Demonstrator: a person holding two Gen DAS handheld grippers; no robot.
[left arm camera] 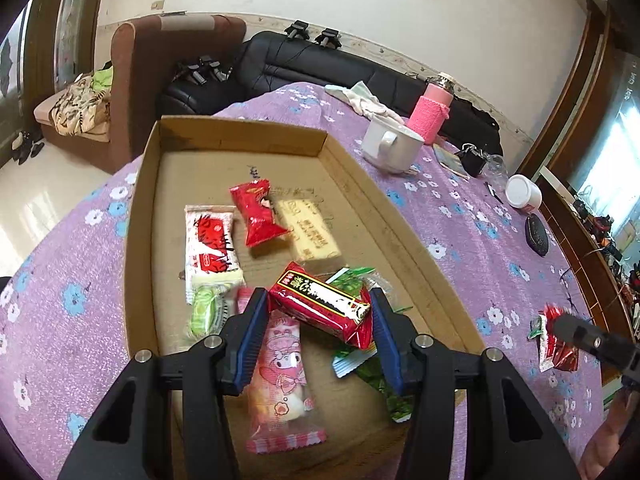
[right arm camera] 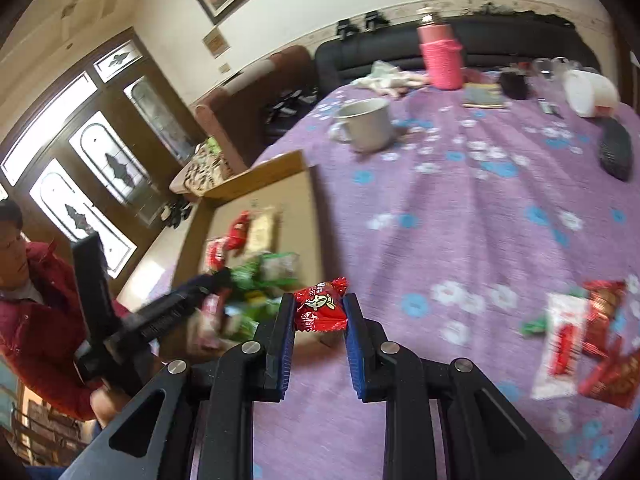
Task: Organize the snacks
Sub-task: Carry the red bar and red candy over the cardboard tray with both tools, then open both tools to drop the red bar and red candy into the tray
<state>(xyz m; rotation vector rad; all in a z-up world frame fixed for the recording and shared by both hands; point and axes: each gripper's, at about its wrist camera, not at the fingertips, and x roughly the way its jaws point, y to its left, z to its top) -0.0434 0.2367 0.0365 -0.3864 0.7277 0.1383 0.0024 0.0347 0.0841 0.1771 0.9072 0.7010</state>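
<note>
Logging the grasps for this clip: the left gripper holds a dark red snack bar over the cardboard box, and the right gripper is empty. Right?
Not quite. The right gripper is not empty: the right wrist view shows a small red candy between its fingers. The left gripper does hold the dark red snack bar over the cardboard box.

Ahead of me a purple flowered tablecloth (left arm camera: 460,216) covers the table. A white mug (left arm camera: 390,142) stands on it, with a pink bottle (left arm camera: 432,114) just behind and a crumpled white cloth (left arm camera: 360,98) near them. Further right I see a white jar (left arm camera: 523,193) beside a dark oval case (left arm camera: 537,235). Beyond the table sit a black sofa (left arm camera: 280,64) and a brown armchair (left arm camera: 168,52).
</note>
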